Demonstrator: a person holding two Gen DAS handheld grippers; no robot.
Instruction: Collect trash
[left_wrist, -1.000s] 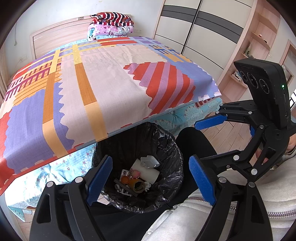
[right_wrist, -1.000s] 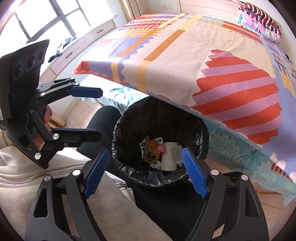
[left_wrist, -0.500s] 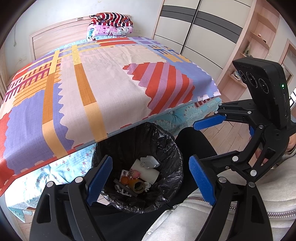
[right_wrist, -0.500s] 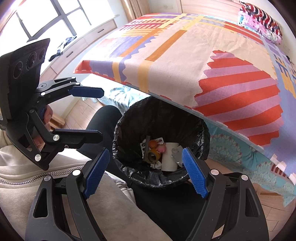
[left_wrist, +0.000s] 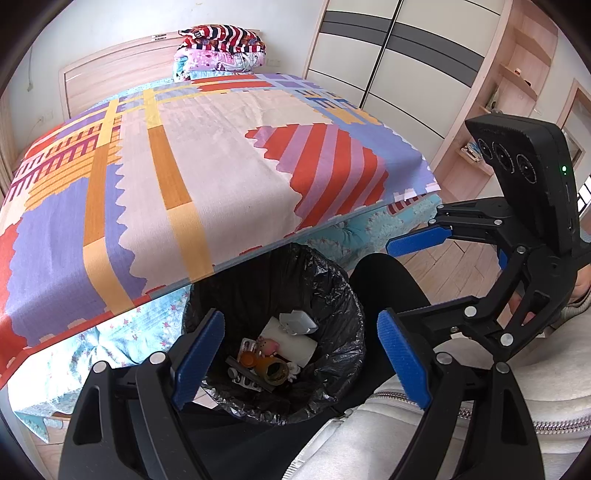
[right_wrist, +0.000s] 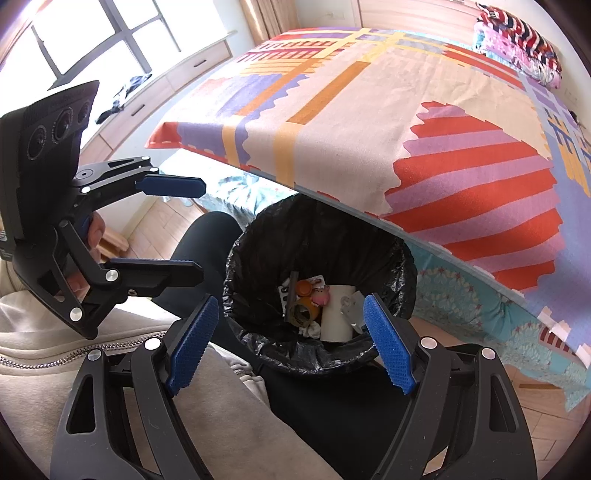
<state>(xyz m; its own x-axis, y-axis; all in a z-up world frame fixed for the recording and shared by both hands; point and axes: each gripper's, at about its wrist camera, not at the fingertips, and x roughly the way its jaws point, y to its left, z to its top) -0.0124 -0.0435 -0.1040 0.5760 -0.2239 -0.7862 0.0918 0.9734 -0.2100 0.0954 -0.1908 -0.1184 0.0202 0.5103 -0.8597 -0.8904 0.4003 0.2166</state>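
A bin lined with a black bag (left_wrist: 343, 306) (right_wrist: 255, 251) stands on the floor against the bed's foot. Inside lie several pieces of trash: a white paper roll (left_wrist: 295, 341) (right_wrist: 334, 314), a tape roll (left_wrist: 273, 371) (right_wrist: 301, 310), a pink toy pig (left_wrist: 267, 345) (right_wrist: 321, 295) and a blister pack. My left gripper (left_wrist: 301, 360) is open and empty above the bin; it also shows in the right wrist view (right_wrist: 184, 232). My right gripper (right_wrist: 290, 345) is open and empty above the bin; it also shows in the left wrist view (left_wrist: 406, 277).
The bed (left_wrist: 221, 155) with a colourful patterned cover fills the space behind the bin, with folded blankets (left_wrist: 221, 48) at its head. A wardrobe (left_wrist: 399, 66) and shelves stand at the right. The person's legs and grey jacket (right_wrist: 110, 369) are beside the bin.
Almost nothing has changed. Both grippers stay open over the bin, with only a slight drift.
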